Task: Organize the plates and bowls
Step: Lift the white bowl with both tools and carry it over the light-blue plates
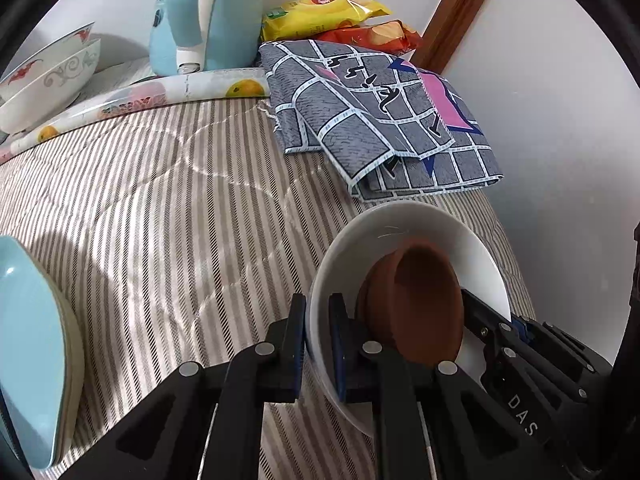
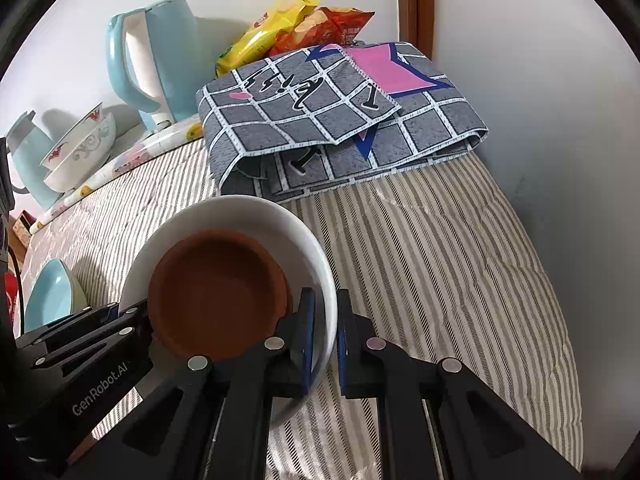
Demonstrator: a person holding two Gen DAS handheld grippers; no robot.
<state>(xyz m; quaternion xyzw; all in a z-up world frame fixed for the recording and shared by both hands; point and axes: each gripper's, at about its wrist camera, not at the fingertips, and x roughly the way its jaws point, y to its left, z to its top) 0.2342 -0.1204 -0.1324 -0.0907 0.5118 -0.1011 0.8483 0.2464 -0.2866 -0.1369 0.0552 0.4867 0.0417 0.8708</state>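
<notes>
Gripping the white bowl [image 1: 404,224] from both sides, we have each pair of fingers clamped narrow on its rim. Our left gripper [image 1: 318,344] pinches the rim at its left edge, one finger inside the wall and one outside; our right gripper [image 2: 326,340] does the same on the opposite edge. Inside the white bowl sits a brown bowl [image 2: 218,292] — tilted, leaning against the inner wall on the left gripper's side.

The white bowl is over the striped cloth [image 1: 160,208] that covers the bench, just in front of a folded grey checked cloth [image 2: 340,120]; whether it rests on the cloth or hangs just above it we cannot tell. Behind that cloth lie a yellow snack bag [image 1: 320,12] and an orange snack bag [image 1: 372,36], with a pale blue kettle [image 2: 160,56] beside them. Far left stand two nested patterned bowls [image 1: 48,76] — and near the bench's left edge, well apart from our grip, lie pale blue plates [image 1: 28,344].
</notes>
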